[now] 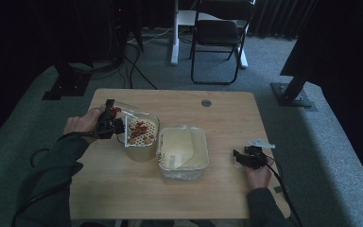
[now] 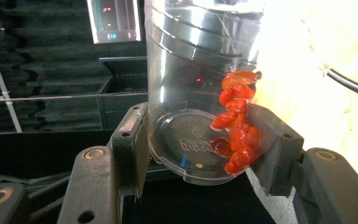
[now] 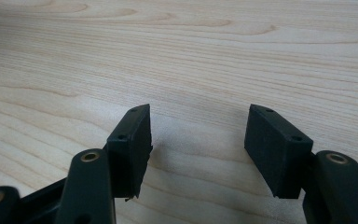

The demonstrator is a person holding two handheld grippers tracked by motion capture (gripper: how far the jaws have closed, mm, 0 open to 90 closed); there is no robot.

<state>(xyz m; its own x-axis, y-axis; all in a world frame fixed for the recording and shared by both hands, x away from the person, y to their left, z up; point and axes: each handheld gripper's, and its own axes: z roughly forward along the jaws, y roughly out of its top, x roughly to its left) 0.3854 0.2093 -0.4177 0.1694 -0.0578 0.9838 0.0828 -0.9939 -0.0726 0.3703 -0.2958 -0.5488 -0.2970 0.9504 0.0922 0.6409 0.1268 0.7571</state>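
We clamp the clear cup (image 2: 200,93) in our left gripper (image 2: 205,154) and tip it over the tub (image 1: 142,137) so the red pieces (image 2: 237,126) slide out; our right gripper (image 3: 198,144) rests apart on the table (image 1: 227,198), jaws spread and empty, as pouring needs one hand.
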